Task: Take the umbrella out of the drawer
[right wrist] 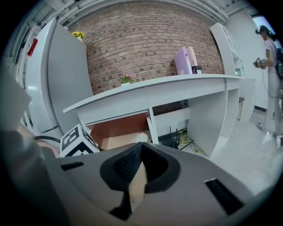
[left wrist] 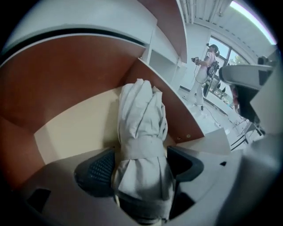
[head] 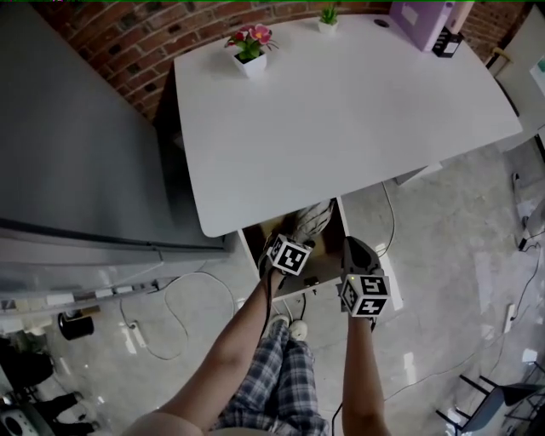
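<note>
Drawer [head: 252, 253] open below the front edge of a white desk [head: 341, 111], head view. A folded grey umbrella [head: 315, 220] lies inside, pointing toward the back of the drawer. The left gripper [head: 300, 238] reaches into the drawer from the front. The right gripper [head: 353, 249] sits just beside the drawer's right side, apart from the umbrella.

Left gripper view: the left gripper [left wrist: 141, 161] has its two dark jaws closed against the umbrella [left wrist: 141, 119], one on each side, at the fabric band that wraps the folds. The umbrella's far end extends over the beige drawer floor [left wrist: 75, 128], between red-brown walls.

Right gripper view: the right gripper [right wrist: 139, 154] has its jaws drawn together, tips meeting, with nothing gripped; only a pale beige surface shows through the slit behind the tips. Beyond stand the desk [right wrist: 154, 86], a brick wall [right wrist: 146, 39] and a grey refrigerator [right wrist: 57, 75].

On the desk: a potted pink flower [head: 249, 51] and a purple box [head: 417, 21] at the far edge. A second person [left wrist: 202, 70] stands in the background.
</note>
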The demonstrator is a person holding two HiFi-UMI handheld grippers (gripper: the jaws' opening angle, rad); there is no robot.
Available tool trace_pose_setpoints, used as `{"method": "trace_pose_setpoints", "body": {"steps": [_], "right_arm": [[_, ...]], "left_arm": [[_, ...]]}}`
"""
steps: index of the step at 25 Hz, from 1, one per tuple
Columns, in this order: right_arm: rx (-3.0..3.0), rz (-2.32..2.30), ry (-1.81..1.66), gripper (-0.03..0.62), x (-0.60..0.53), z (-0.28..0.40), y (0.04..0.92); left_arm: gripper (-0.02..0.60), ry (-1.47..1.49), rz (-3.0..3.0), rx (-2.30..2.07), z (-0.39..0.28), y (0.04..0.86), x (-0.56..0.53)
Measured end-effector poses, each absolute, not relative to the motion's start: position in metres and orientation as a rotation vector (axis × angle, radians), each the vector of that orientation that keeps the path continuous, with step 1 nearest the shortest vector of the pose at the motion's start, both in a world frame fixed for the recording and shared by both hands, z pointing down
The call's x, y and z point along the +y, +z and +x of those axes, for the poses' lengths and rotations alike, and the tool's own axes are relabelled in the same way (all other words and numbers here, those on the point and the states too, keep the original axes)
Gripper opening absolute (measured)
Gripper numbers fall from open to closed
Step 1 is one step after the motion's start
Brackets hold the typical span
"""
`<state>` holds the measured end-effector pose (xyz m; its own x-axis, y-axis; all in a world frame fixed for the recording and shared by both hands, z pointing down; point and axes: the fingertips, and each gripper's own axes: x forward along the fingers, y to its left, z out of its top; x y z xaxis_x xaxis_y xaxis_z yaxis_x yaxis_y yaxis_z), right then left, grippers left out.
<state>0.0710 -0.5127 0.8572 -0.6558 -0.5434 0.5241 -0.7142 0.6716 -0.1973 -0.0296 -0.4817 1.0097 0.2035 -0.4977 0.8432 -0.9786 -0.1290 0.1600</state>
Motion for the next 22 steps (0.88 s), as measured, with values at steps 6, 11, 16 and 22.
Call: {"method": "trace_pose_setpoints", "body": {"steps": [6,11,16,22], "right_arm": [[-2.475,1.018,0.614,0.018,-0.513,0.082,0.863],[-2.453,1.061,0.663,0.018,-0.51,0.095,0.862],[-2.438,1.115,0.711,0.018,-0.509,0.11,0.847],[-2.432,1.172,0.741,0.018,-0.508,0.127,0.815]], "left_arm": [[0.318,0.904,1.718,-1.372,-0.026,1.035,-0.487],[0.255,0.902,1.728,-1.376,-0.025,1.027,-0.488],[0.25,0.882,1.751,-1.395,-0.021,1.003,-0.485],[0.249,0.933,1.829,-1.36,-0.014,0.965,-0.471]]}}
